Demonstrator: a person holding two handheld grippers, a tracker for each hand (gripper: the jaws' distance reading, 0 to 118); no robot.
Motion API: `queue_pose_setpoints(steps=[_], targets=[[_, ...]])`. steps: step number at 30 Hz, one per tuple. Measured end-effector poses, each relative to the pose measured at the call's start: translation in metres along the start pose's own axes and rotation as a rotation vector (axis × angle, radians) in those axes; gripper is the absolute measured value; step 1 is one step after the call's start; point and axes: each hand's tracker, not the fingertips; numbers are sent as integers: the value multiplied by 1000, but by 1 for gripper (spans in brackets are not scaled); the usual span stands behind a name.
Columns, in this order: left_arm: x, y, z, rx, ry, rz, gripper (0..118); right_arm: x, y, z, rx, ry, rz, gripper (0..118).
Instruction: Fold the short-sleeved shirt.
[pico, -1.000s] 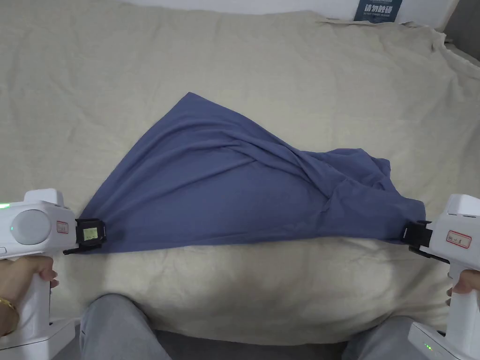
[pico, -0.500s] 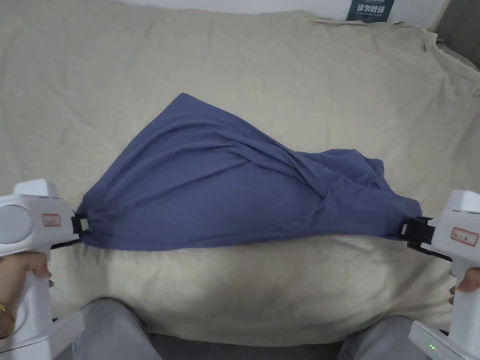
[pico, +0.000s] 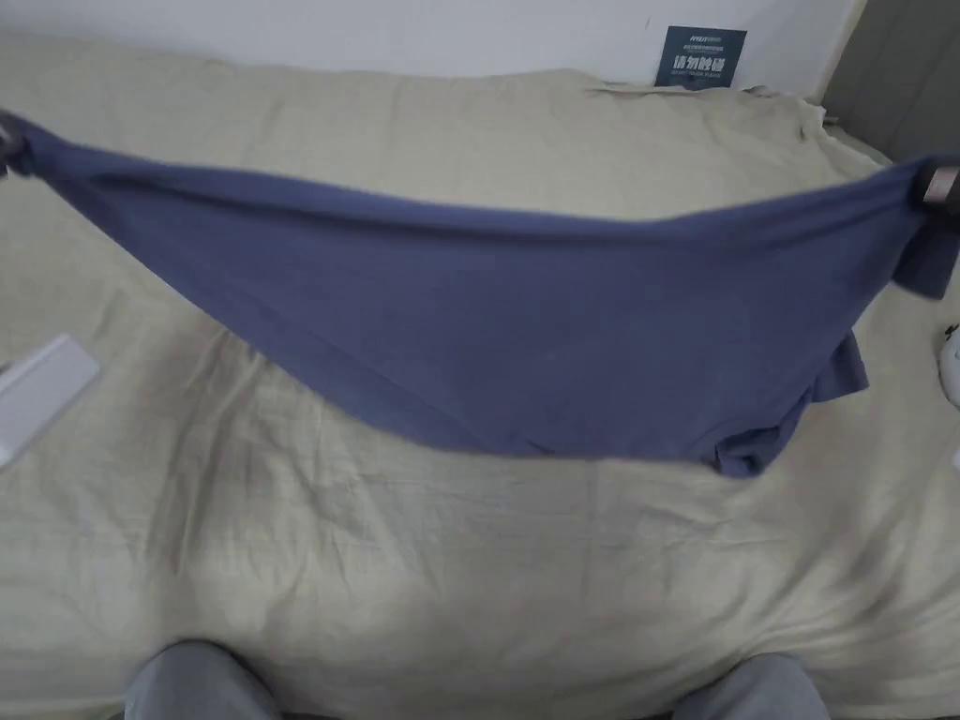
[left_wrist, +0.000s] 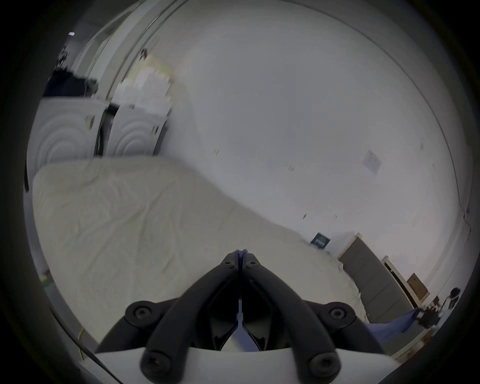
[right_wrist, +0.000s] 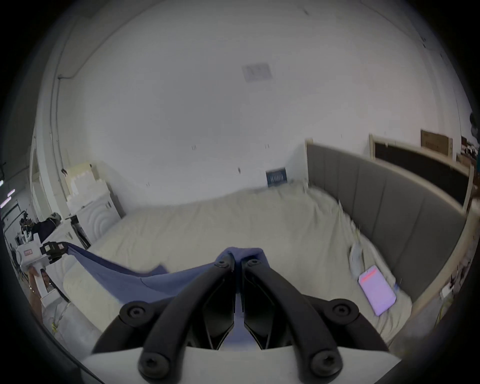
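Blue shirt (pico: 525, 347) taut between both clamped grippers (left_wrist: 241, 256) (right_wrist: 237, 256) — phone (right_wrist: 376, 292) on bed (right_wrist: 207, 228) in right gripper view.

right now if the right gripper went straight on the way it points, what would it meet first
Probably the beige bed sheet: the right gripper, shut on the blue short-sleeved shirt, points over the bed toward the white wall. Depth is unclear.

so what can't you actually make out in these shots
- Head view: both tools sit at the frame edges, so the left tool and right tool are mostly cut off.
- Head view: the shirt hangs in front of the bed sheet, hiding what lies behind it, and its lower hem is motion-blurred.
- Right gripper view: the pink-lit device is too blurred to identify.
- Left gripper view: the shirt is a thin sliver between the jaws.
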Motion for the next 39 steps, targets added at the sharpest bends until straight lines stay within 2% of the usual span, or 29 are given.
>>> queue_pose_setpoints(steps=[2,3,6,10,11,14,15,20,23,26,30,32,34,39], targets=[[52,30,13,49,-17,-25,0,-9,35,8,70,-10,39,2],[6,38,-22,67,-20,-41,0,-14,49,11,94,-20,61,2],[59,75,-28,120,-22,-104,0,-26,97,13,162,-54,139,2],[114,134,-65,140,8,-142,0,-45,153,-2,185,-96,172,2],[54,134,-60,158,5,-128,0,-47,162,-9,183,-109,182,2],[73,166,-105,164,88,-246,0,-59,192,-39,156,-158,181,2],[79,164,-111,176,115,-289,0,-65,199,-52,160,-207,192,2],[107,192,-171,167,161,-297,0,-87,234,-113,181,-284,214,1],[134,195,-199,188,227,-383,0,-98,263,-153,199,-334,273,1],[146,209,-237,211,228,-375,0,-103,295,-192,226,-371,272,1],[167,207,-271,279,261,-431,0,-107,326,-228,309,-403,285,1],[175,208,-286,310,276,-438,0,-106,336,-238,378,-420,251,1],[182,211,-299,365,268,-421,0,-104,341,-246,454,-442,224,1],[197,198,-333,399,269,-437,0,-94,328,-271,505,-451,249,1]])
